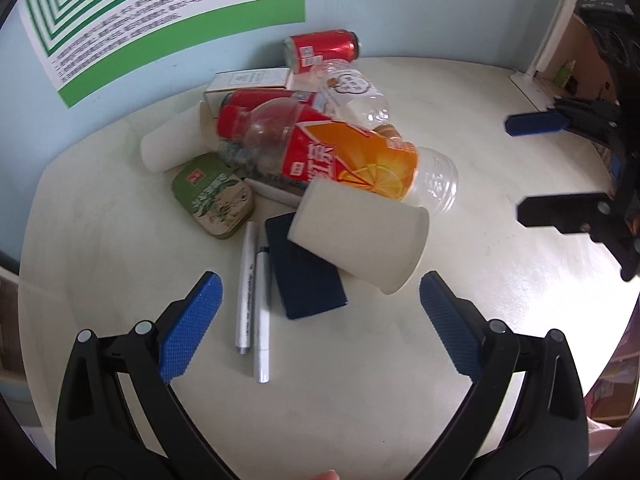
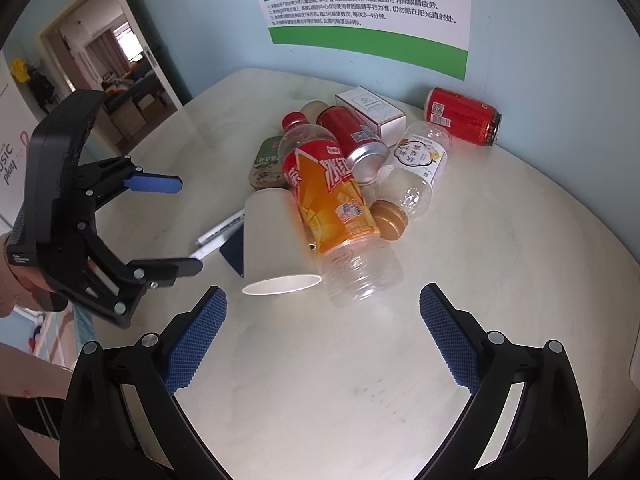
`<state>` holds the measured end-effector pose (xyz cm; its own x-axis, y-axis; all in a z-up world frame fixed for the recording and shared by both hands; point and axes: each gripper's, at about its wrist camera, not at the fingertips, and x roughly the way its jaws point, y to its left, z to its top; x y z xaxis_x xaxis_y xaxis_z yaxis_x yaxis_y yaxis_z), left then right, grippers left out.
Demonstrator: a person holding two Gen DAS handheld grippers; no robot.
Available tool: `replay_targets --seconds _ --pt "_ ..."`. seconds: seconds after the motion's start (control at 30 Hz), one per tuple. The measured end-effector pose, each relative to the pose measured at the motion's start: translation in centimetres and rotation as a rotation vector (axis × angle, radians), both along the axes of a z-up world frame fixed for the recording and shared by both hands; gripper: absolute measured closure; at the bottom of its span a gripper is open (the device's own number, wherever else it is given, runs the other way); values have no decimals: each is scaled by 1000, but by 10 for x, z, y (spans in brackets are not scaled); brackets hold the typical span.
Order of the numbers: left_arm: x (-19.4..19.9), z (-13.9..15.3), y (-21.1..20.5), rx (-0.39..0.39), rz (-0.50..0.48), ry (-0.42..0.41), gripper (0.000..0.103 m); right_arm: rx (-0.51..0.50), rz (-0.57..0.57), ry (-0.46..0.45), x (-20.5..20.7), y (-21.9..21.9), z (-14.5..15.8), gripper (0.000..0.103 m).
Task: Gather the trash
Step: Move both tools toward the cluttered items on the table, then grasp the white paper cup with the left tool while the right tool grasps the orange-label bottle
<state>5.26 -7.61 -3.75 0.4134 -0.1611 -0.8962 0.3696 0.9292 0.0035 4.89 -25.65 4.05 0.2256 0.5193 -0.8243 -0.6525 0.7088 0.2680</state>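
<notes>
Your left tool (image 1: 320,316) and right tool (image 2: 322,320) both gape wide, empty. The trash heap sits mid-bench (image 2: 500,280): the cup (image 2: 276,240) hides most of the pad (image 1: 306,276). Only your left view shows both pens (image 1: 254,300) whole.

At frame centre a heap lies on its side: orange-labelled bottle (image 2: 334,204) across a paper cup (image 2: 276,246), clear bottle (image 2: 416,168), two red cans (image 2: 464,116)

Bright even daylight, soft shadows; strong fisheye bending, dark corners; poster (image 1: 160,12) text blurred, perhaps motion
</notes>
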Motion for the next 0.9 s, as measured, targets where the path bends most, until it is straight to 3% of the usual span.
replay_targets --seconds 0.1,0.47,0.73,0.9 --pt "5 -6 -9 10 -36 13 6 -4 6 31 12 0 -9 24" --pt "29 -28 -26 70 -114 35 6 -4 64 68 34 10 -32 25" --pt "39 -28 -29 -45 -165 73 6 -2 98 89 56 26 -50 26" --pt "38 -35 -35 -59 -203 100 6 -8 136 90 66 38 -57 26"
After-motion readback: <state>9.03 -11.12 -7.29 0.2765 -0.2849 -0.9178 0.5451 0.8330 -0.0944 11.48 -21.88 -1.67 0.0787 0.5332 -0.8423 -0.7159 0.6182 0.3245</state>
